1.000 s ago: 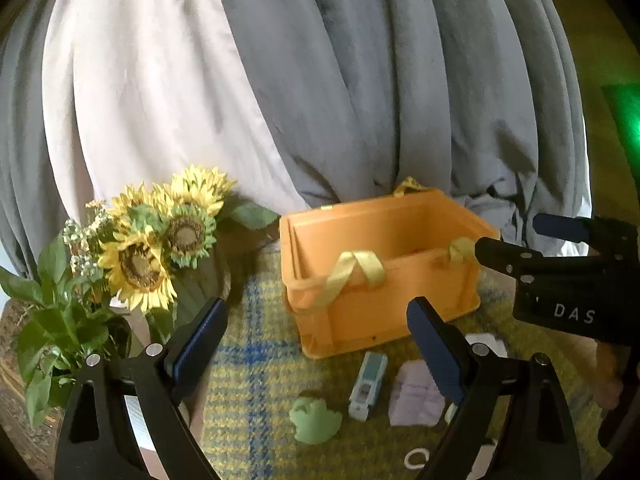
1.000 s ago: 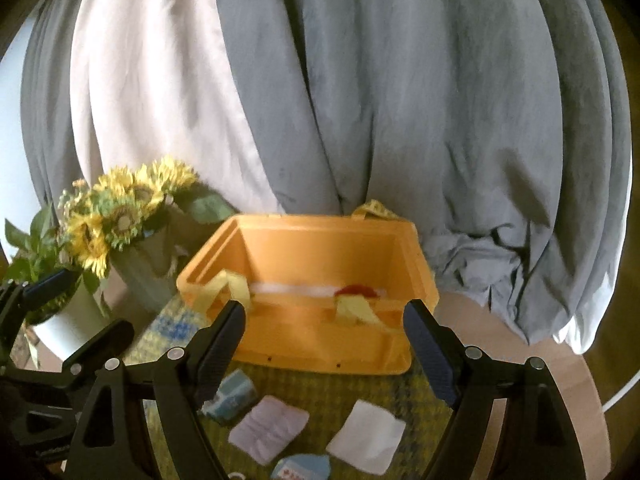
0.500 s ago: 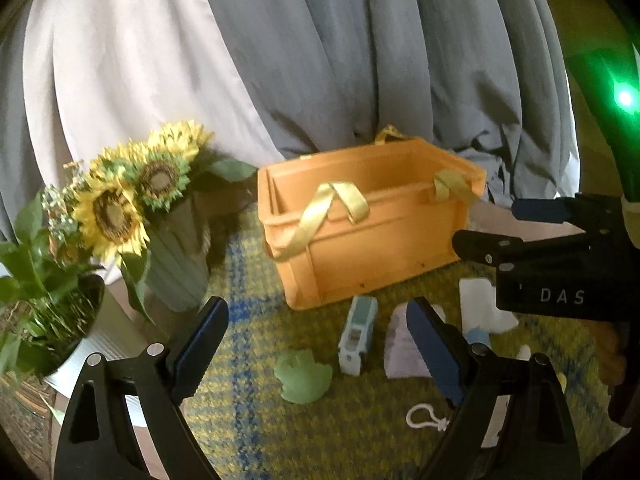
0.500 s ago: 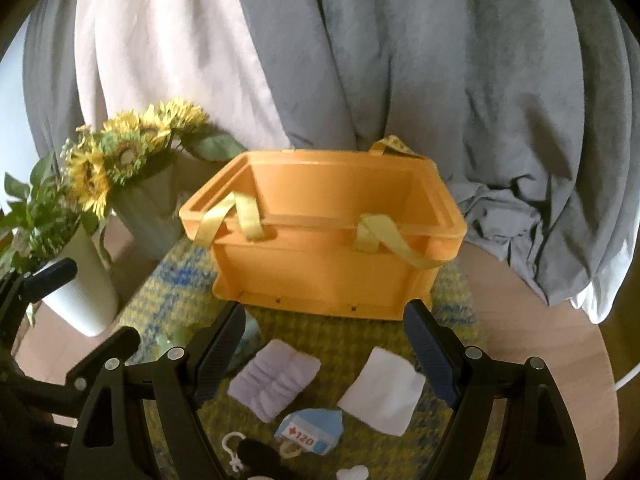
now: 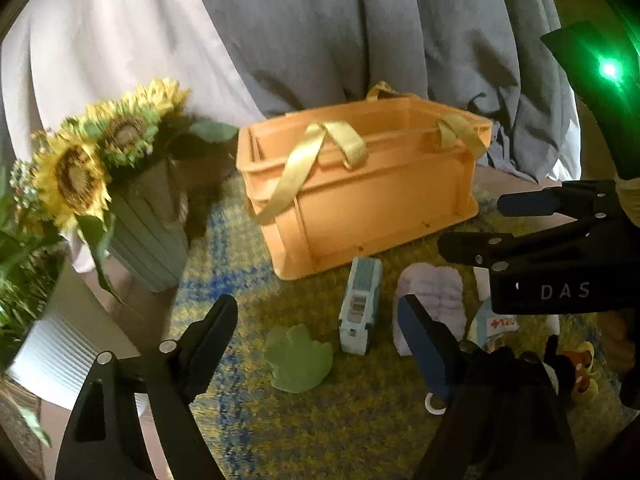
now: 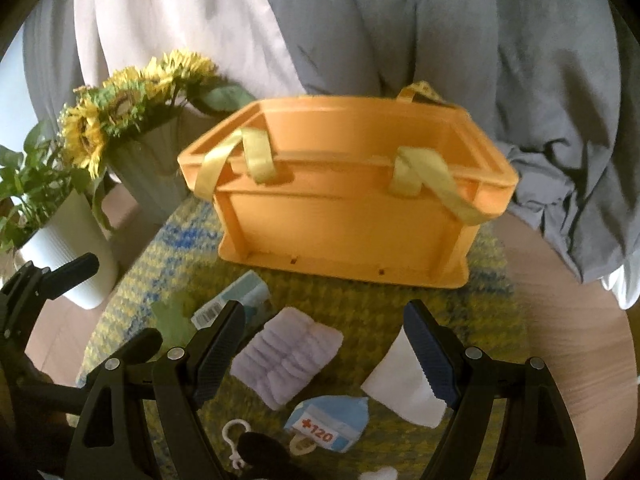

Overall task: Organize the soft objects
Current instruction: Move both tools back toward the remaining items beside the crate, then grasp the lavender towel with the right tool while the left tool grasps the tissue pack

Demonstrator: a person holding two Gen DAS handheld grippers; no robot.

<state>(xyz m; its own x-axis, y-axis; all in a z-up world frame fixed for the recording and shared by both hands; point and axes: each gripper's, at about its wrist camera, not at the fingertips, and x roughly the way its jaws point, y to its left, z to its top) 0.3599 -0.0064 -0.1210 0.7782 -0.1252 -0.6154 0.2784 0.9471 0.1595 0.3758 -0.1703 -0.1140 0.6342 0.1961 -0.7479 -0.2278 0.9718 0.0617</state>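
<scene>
Orange crate point(image 6: 348, 216) upright on yellow-and-blue mat point(image 6: 400, 320), open top, two yellow straps point(image 6: 256, 156) draped over near rim. Sunflowers point(image 5: 84, 160) in a ribbed grey-green vase point(image 5: 148, 236) left of crate, white pot point(image 6: 68, 248) with green plant further left. Grey and white drapes point(image 6: 400, 40) behind.

Soft things spread on mat in front of crate, none inside it as far as visible: lilac cloth point(image 6: 286, 356) near middle, white cloth point(image 6: 404, 388) right of it, blue pouch point(image 6: 328, 426) marked "120" nearer the camera, green leaf-shaped piece point(image 5: 298, 360) at left, pale blue pack point(image 5: 360, 306) lying lengthwise just before crate's corner. Small white hook point(image 6: 234, 436) by pouch.

Left gripper point(image 5: 316, 344) spread wide, jaws lately closing a little, nothing pinched; green piece and blue pack on mat in the gap, untouched. Right gripper point(image 6: 324, 344) also spread, empty, above lilac cloth and white cloth, pads clear of both. Right gripper seen side-on at right edge of left view, marked "DAS".
</scene>
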